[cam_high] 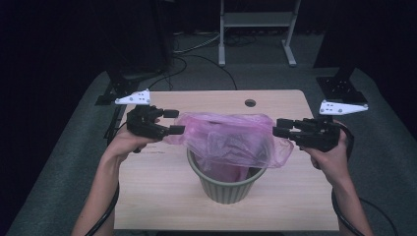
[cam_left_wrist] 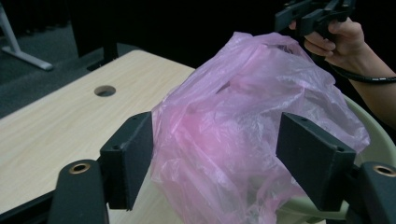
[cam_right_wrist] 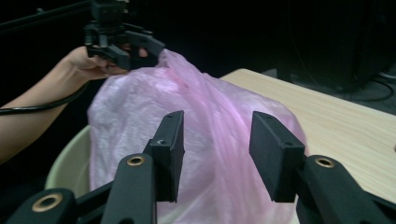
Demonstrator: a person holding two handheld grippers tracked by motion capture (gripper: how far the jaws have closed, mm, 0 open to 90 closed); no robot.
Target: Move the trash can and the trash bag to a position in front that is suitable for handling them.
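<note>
Between the left gripper (cam_high: pixel 173 121) and the right gripper (cam_high: pixel 278 127), a pink bag (cam_high: pixel 228 140) is draped over the green bin (cam_high: pixel 227 189) on the counter (cam_high: pixel 162 196). Both grippers stand open, pads off the film. Unheld, the bag could be left bunched and slump into the bin.

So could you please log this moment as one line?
pink bag: draped over green bin | left gripper: open at bag edge | right gripper: open at bag edge
</note>
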